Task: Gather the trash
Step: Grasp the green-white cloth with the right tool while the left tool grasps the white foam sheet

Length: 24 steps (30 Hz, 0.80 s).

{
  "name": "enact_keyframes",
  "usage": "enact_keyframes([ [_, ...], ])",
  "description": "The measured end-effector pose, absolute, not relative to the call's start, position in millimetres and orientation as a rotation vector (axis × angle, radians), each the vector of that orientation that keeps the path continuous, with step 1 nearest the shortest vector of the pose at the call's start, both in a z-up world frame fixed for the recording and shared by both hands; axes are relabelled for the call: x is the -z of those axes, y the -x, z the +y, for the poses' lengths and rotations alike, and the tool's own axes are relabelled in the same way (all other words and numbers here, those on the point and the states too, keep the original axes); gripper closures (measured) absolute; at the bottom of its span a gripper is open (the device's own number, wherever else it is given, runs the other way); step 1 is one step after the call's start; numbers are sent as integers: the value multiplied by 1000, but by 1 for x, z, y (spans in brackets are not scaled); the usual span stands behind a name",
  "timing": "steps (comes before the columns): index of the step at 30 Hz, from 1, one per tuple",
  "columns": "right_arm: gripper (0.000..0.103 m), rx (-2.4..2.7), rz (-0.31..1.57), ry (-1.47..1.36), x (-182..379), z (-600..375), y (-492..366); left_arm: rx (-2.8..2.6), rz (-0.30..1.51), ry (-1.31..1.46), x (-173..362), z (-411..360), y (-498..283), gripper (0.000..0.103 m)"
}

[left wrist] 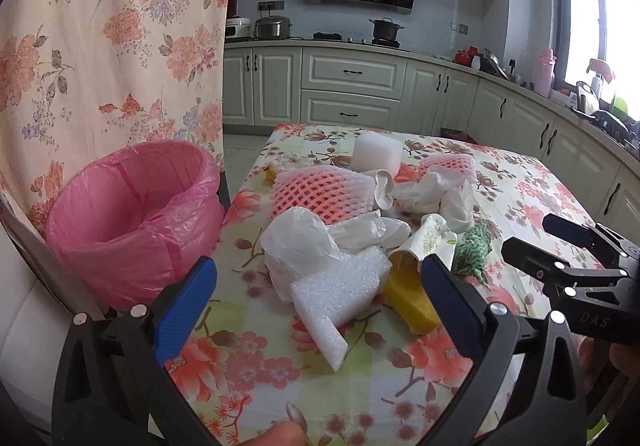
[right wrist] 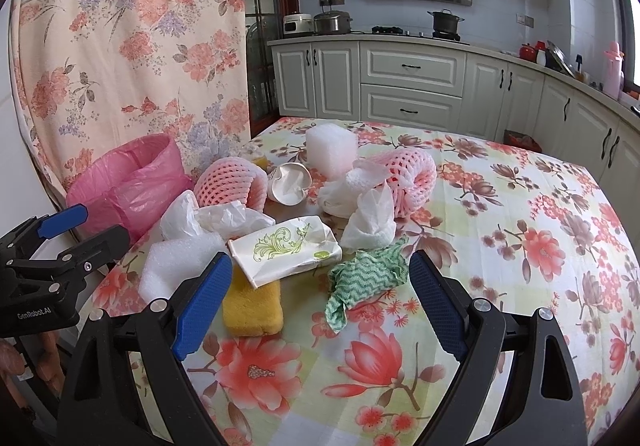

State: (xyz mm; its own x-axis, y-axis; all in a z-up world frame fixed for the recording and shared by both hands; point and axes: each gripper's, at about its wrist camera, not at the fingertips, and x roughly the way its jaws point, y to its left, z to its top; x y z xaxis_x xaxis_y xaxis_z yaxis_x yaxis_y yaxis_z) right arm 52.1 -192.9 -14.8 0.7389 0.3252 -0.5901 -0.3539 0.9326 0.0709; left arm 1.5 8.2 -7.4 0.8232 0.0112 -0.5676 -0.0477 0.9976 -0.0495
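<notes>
we see the worktop (right wrist: 520,230) first, spread with a floral cloth, and at its left edge the bin (left wrist: 132,213), lined with a pink bag and looking empty as far as we can see into it. the trash sits in one loose heap in the middle of the worktop, none of it in the bin, so we judge the collecting is at its very start: both tools hang over the near edge and nothing is picked.

the left gripper (left wrist: 320,310) has its jaws wide apart and empty, with the white foam piece (left wrist: 340,294) framed between them. the right gripper (right wrist: 320,302) is likewise spread and empty, over the yellow sponge (right wrist: 252,306) and the green rag (right wrist: 360,282).

next we would close on one near piece, probably the foam on the left side since the bin stands just beside it, then carry it over the rim. the foam partly overlaps the sponge and touches a plastic bag (left wrist: 296,242), so a clean pinch calls for taking it alone.

the right view shows the flattened paper cup (right wrist: 284,250) lying across the sponge and the open second cup (right wrist: 290,183) further back, both half hidden from the left. the left view shows the bin's inside and the two pink fruit nets (left wrist: 320,193) more squarely.
</notes>
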Motion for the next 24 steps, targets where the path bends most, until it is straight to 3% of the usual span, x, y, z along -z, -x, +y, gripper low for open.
enact_keyframes([
  [24,19,-340,904,68,73,-201,-122,16,775,125,66,21,-46,5],
])
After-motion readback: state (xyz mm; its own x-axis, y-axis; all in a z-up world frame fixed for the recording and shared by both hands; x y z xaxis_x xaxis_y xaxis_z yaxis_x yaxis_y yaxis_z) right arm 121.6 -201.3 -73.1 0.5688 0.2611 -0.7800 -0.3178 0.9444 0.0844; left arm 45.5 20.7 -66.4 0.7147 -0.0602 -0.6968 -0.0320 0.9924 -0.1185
